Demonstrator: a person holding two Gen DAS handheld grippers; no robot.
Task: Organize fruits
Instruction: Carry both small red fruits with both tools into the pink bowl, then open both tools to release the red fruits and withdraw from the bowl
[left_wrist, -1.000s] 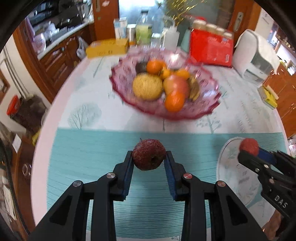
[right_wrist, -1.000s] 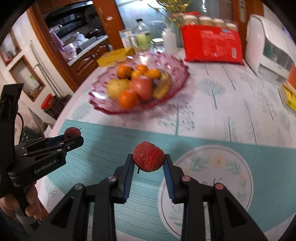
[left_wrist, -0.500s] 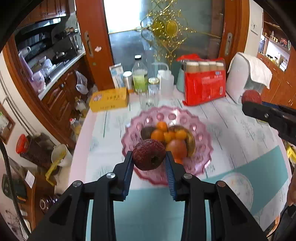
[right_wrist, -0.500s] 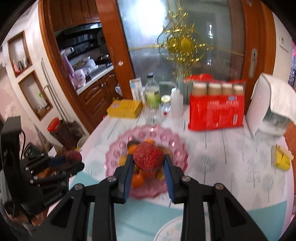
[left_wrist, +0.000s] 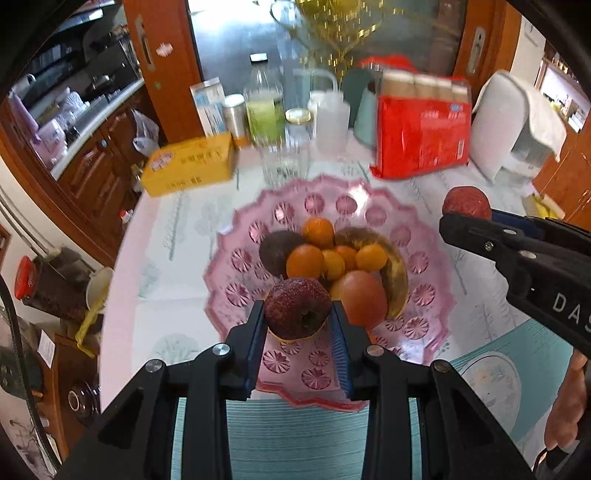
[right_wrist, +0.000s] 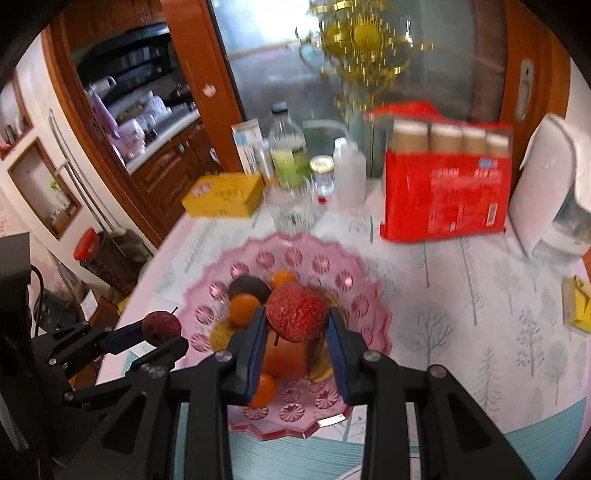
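Note:
My left gripper (left_wrist: 298, 325) is shut on a dark red lychee (left_wrist: 297, 308) and holds it above the near side of the pink glass fruit bowl (left_wrist: 240, 295). My right gripper (right_wrist: 297, 332) is shut on a bright red lychee (right_wrist: 297, 312), held above the same bowl (right_wrist: 365, 306). The bowl holds oranges (left_wrist: 306, 260), an apple (left_wrist: 360, 295), a banana and a dark fruit. Each gripper shows in the other's view: the right one (left_wrist: 466, 208) at the bowl's right, the left one (right_wrist: 162, 330) at its left.
A red package (left_wrist: 421, 140), a white appliance (left_wrist: 513, 125), bottles and jars (left_wrist: 264, 110) and a yellow box (left_wrist: 190, 164) stand behind the bowl. A teal placemat (left_wrist: 295, 435) with a white plate (left_wrist: 491, 376) lies at the near edge. The table's left edge drops to the floor.
Both grippers have come down and forward towards the bowl, each still holding its lychee. The bowl now looks larger and closer beneath them.

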